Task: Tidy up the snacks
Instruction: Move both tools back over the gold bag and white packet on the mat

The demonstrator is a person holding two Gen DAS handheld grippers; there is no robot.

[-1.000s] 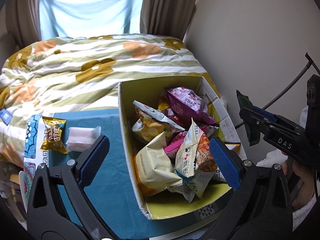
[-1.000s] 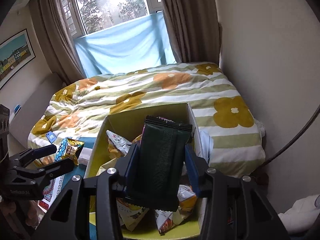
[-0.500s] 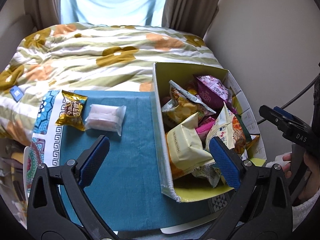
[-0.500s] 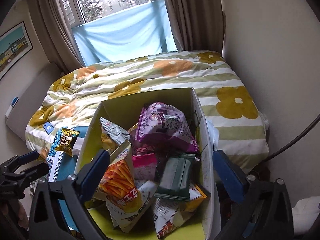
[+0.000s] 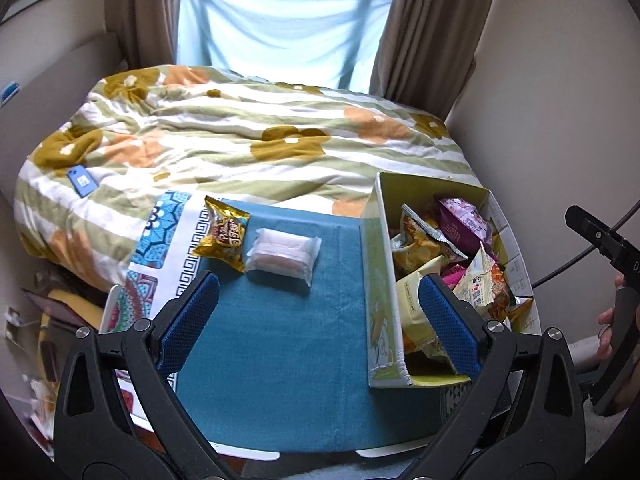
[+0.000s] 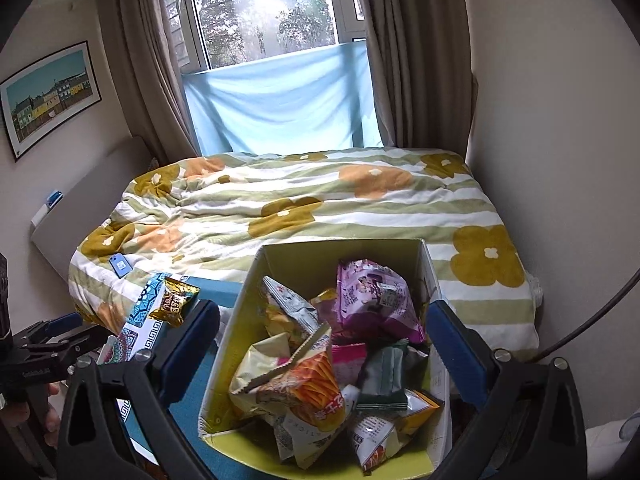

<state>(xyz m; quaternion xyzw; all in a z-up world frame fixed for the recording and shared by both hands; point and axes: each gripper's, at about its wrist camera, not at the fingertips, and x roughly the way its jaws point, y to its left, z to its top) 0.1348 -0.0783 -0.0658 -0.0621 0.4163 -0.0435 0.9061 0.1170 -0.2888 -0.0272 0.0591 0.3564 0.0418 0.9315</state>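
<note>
Both jaws spread and empty, the left gripper [image 5: 316, 316] faces the gold packet [image 5: 224, 233] and clear-wrapped cake [image 5: 283, 254] at frame centre, likely next for the snack-filled box [image 6: 424, 264] beneath the right gripper [image 6: 324, 344].

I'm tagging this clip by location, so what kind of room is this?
Most likely a bedroom: a bed with a flowered duvet, a curtained window, and a framed picture on the wall.
</note>
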